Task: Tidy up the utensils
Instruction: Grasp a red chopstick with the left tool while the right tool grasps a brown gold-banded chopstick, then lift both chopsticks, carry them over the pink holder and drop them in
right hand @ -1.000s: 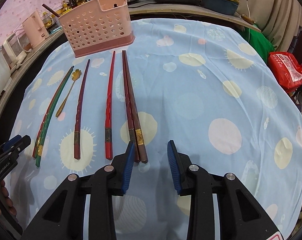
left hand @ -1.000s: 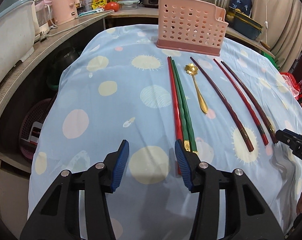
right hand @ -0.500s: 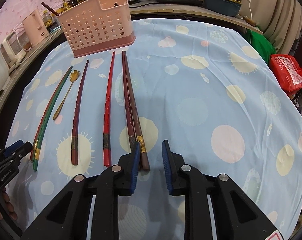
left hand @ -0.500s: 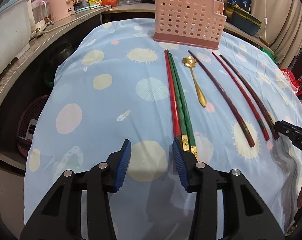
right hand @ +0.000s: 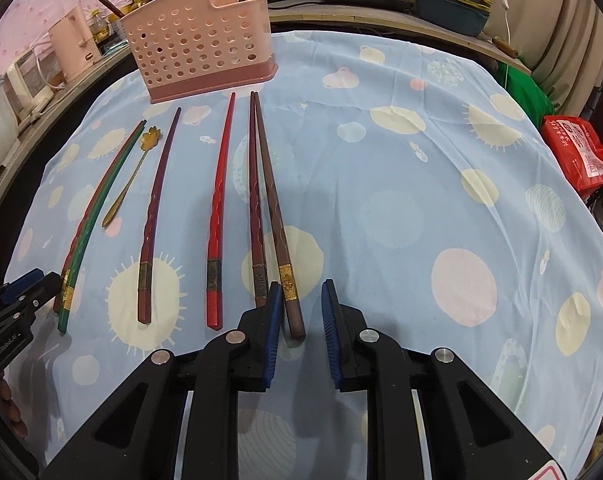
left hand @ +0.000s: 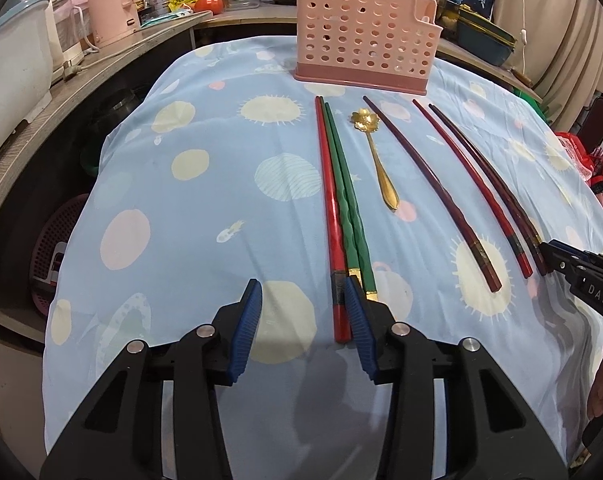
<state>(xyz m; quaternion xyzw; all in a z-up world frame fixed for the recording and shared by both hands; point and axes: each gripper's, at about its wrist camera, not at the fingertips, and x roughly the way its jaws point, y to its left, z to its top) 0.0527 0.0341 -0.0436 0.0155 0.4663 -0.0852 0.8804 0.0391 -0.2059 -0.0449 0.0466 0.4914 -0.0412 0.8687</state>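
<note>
Several chopsticks and a gold spoon (left hand: 377,160) lie in a row on the blue spotted cloth (left hand: 181,208), in front of a pink perforated holder (left hand: 365,52). My left gripper (left hand: 303,320) stands open, low over the near end of the red chopstick (left hand: 329,200), which lies just inside its right pad. The green pair (left hand: 351,208) runs behind that finger. My right gripper (right hand: 301,328) straddles the near end of the brown chopstick (right hand: 273,208). Its jaws are closing, with a gap still on the right side. A dark red chopstick (right hand: 255,208) lies just outside the left finger.
Between the two grippers lie a maroon chopstick (right hand: 157,208) and a red one (right hand: 219,208). A counter with a pink kettle (left hand: 113,12), bottles and pots runs behind the table. A red bag (right hand: 577,152) sits beyond the table's right edge.
The right gripper's jaws have narrowed around the brown chopstick's end. The left gripper has stayed almost where it was, with its opening unchanged.
</note>
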